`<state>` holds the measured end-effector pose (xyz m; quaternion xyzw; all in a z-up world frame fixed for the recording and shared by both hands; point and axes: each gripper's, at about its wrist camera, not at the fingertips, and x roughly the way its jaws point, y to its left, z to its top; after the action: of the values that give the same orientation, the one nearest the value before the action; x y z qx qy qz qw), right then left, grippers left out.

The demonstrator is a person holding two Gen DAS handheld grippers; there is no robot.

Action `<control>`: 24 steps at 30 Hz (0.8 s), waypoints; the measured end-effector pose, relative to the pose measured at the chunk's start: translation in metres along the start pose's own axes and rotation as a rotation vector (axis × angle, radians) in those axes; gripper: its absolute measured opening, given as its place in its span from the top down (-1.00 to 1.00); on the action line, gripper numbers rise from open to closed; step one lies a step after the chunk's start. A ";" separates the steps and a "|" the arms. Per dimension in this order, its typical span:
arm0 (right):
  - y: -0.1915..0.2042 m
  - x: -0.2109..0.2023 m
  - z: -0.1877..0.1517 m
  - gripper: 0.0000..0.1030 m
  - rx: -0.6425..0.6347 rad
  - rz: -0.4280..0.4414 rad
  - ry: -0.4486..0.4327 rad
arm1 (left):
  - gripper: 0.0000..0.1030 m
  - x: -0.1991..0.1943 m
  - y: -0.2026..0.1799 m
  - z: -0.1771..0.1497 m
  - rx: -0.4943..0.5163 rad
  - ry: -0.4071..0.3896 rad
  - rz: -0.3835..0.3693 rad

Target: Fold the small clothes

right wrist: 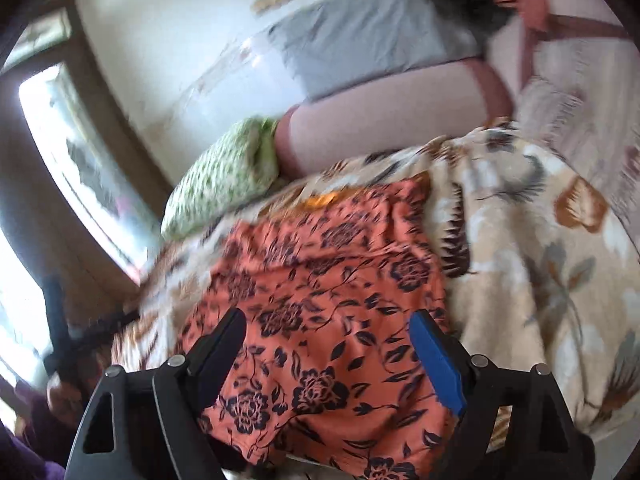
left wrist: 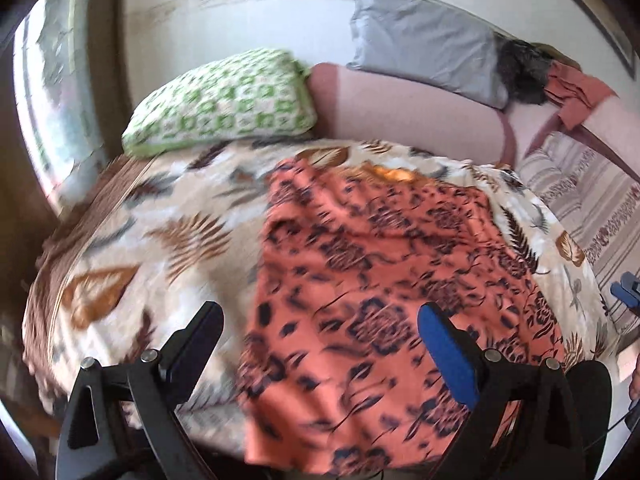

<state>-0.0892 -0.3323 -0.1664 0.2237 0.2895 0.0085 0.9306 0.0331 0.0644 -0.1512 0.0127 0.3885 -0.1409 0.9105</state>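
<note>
Bright daylight from window (left wrist: 56, 92) — motion blur throughout, fisheye bending, dark corners

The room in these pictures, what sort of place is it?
Most likely a bedroom: a leaf-print bedspread over a bed, a green patterned pillow and a grey pillow by the wall.
</note>
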 end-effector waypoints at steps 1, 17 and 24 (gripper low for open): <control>-0.008 -0.003 -0.003 -0.67 0.024 0.007 0.009 | -0.89 -0.004 0.012 -0.005 -0.023 0.001 0.027; -0.009 0.040 -0.023 -0.67 0.112 0.057 0.130 | -0.89 -0.013 0.040 -0.026 -0.101 0.023 0.180; 0.026 0.043 -0.014 -0.67 0.029 0.031 0.107 | -0.89 -0.009 0.030 -0.010 -0.060 0.006 0.235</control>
<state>-0.0577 -0.2966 -0.1883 0.2410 0.3354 0.0306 0.9102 0.0282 0.0963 -0.1543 0.0314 0.3912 -0.0216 0.9195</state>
